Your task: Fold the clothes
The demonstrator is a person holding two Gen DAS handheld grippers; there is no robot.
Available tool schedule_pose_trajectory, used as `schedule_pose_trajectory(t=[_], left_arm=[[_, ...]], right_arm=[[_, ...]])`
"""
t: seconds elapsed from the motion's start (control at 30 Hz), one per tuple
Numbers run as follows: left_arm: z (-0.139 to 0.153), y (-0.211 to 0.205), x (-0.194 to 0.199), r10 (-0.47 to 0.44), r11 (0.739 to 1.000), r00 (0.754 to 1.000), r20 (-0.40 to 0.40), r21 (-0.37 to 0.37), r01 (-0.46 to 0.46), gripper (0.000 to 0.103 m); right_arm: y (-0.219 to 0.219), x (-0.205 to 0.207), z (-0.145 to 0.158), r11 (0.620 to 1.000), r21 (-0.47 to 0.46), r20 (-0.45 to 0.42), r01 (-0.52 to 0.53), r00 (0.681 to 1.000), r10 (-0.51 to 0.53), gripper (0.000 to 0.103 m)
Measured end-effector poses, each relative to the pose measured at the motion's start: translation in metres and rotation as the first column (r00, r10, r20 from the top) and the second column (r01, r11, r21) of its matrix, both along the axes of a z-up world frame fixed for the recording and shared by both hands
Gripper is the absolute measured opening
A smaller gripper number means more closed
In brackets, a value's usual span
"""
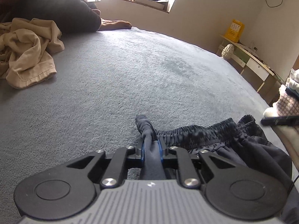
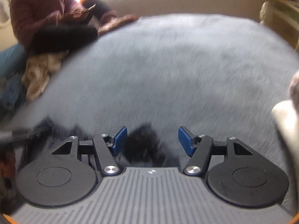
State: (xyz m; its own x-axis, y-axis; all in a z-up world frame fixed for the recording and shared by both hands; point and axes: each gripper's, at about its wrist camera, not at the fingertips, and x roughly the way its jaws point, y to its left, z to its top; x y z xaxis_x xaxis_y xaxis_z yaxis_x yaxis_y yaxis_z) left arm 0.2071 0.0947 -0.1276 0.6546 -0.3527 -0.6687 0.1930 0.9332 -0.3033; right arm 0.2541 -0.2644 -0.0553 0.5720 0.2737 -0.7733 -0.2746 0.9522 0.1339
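Dark navy shorts [image 1: 220,141] with an elastic waistband lie bunched on the grey blanket [image 1: 130,71] at the lower right of the left wrist view. My left gripper [image 1: 151,143] is shut on one end of that waistband, and cloth runs back between its blue pads. The right wrist view is motion-blurred. There my right gripper [image 2: 152,140] stands open, its blue pads [image 2: 119,140] wide apart, with a dark blurred bunch of the shorts [image 2: 143,141] low between them, not clamped. The tip of the other gripper [image 1: 278,120] shows at the right edge.
A crumpled beige garment [image 1: 28,50] lies at the left of the bed. A person sits at the far left corner, legs [image 1: 65,9] and a foot [image 1: 115,24] on the blanket. Folded clothes [image 1: 287,97] are stacked at the right edge. A desk [image 1: 248,59] stands beyond.
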Motion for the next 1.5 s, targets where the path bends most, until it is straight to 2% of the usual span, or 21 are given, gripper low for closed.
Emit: schedule_pose_trajectory(t=[0.07, 0.13, 0.17, 0.2, 0.27, 0.43, 0.53, 0.67, 0.8, 0.93, 1.03, 1.07, 1.13, 1.17, 1.2, 1.23, 1.27, 1.3, 1.33, 1.5], left_arm=[[-0.001, -0.001, -0.001, -0.002, 1.0, 1.0, 0.006, 0.005, 0.002, 0.014], [-0.002, -0.001, -0.002, -0.004, 1.0, 1.0, 0.015, 0.007, 0.004, 0.014], [-0.002, -0.001, -0.003, -0.005, 1.0, 1.0, 0.02, 0.005, 0.004, 0.013], [-0.002, 0.0, -0.003, -0.007, 1.0, 1.0, 0.028, 0.002, 0.007, 0.012], [0.0, 0.004, -0.005, -0.011, 1.0, 0.999, 0.044, -0.011, 0.012, 0.009], [0.015, 0.014, -0.001, -0.035, 0.998, 0.995, 0.098, -0.043, 0.039, 0.008], [0.018, 0.019, 0.015, -0.035, 0.998, 0.995, 0.091, -0.047, 0.039, 0.008], [0.021, 0.025, 0.039, -0.041, 0.999, 0.991, 0.125, -0.006, 0.042, 0.008], [0.02, 0.032, 0.066, -0.056, 0.998, 0.991, 0.125, -0.016, 0.058, 0.008], [0.004, 0.029, 0.088, -0.098, 0.995, 0.99, 0.102, 0.019, 0.097, 0.008], [-0.004, 0.027, 0.092, -0.124, 0.992, 0.987, 0.104, 0.038, 0.12, 0.009], [-0.006, 0.026, 0.092, -0.131, 0.991, 0.985, 0.109, 0.043, 0.127, 0.011], [-0.003, 0.029, 0.093, -0.13, 0.991, 0.987, 0.098, 0.032, 0.127, 0.021], [-0.001, 0.033, 0.094, -0.116, 0.993, 0.99, 0.083, 0.016, 0.115, 0.029], [0.002, 0.036, 0.095, -0.102, 0.995, 0.992, 0.069, 0.0, 0.102, 0.039], [0.006, 0.041, 0.095, -0.08, 0.997, 0.995, 0.06, -0.018, 0.081, 0.043], [0.011, 0.046, 0.094, -0.058, 0.998, 0.997, 0.051, -0.036, 0.06, 0.05], [0.02, 0.052, 0.091, -0.041, 0.998, 0.998, 0.055, -0.05, 0.044, 0.055], [0.028, 0.058, 0.088, -0.025, 0.998, 0.998, 0.059, -0.063, 0.028, 0.055], [0.101, 0.097, 0.047, 0.01, 0.999, 0.994, 0.113, -0.033, -0.006, 0.056]], right_arm=[[0.009, 0.0, -0.014, 0.998, -0.06, -0.01, -0.01, 1.0, 0.009, 0.06], [0.016, 0.001, -0.029, 0.994, -0.113, -0.015, 0.01, 1.0, -0.012, 0.052], [0.018, 0.001, -0.033, 0.995, -0.102, -0.024, 0.011, 1.0, -0.013, 0.028], [0.022, 0.001, -0.033, 0.993, -0.118, -0.014, 0.013, 1.0, -0.014, 0.019], [0.026, 0.0, -0.028, 0.989, -0.145, 0.022, 0.023, 1.0, -0.02, 0.011], [0.024, 0.004, -0.008, 0.986, -0.155, 0.108, 0.064, 0.993, -0.048, 0.009], [0.026, 0.015, -0.006, 0.984, -0.162, 0.124, 0.077, 0.991, -0.057, 0.009], [0.032, 0.031, -0.011, 0.984, -0.148, 0.141, 0.104, 0.987, -0.083, 0.009], [0.032, 0.056, -0.018, 0.984, -0.12, 0.155, 0.134, 0.981, -0.115, 0.009], [0.032, 0.076, -0.036, 0.977, -0.128, 0.143, 0.168, 0.978, -0.15, 0.009], [0.033, 0.087, -0.055, 0.972, -0.151, 0.103, 0.181, 0.981, -0.167, 0.011], [0.032, 0.087, -0.054, 0.972, -0.147, 0.098, 0.184, 0.981, -0.17, 0.015], [0.031, 0.087, -0.05, 0.973, -0.135, 0.088, 0.188, 0.98, -0.177, 0.022], [0.031, 0.086, -0.047, 0.973, -0.13, 0.083, 0.19, 0.98, -0.18, 0.028], [0.027, 0.083, -0.042, 0.976, -0.114, 0.076, 0.186, 0.981, -0.178, 0.037], [0.022, 0.079, -0.035, 0.979, -0.097, 0.069, 0.182, 0.982, -0.176, 0.044], [0.014, 0.071, -0.027, 0.982, -0.063, 0.066, 0.178, 0.983, -0.174, 0.056], [0.006, 0.064, -0.018, 0.984, -0.027, 0.065, 0.174, 0.983, -0.172, 0.059], [-0.002, 0.056, -0.01, 0.985, 0.009, 0.063, 0.17, 0.983, -0.17, 0.059], [-0.042, -0.013, 0.044, 0.973, 0.168, 0.122, 0.161, 0.976, -0.182, 0.063]])
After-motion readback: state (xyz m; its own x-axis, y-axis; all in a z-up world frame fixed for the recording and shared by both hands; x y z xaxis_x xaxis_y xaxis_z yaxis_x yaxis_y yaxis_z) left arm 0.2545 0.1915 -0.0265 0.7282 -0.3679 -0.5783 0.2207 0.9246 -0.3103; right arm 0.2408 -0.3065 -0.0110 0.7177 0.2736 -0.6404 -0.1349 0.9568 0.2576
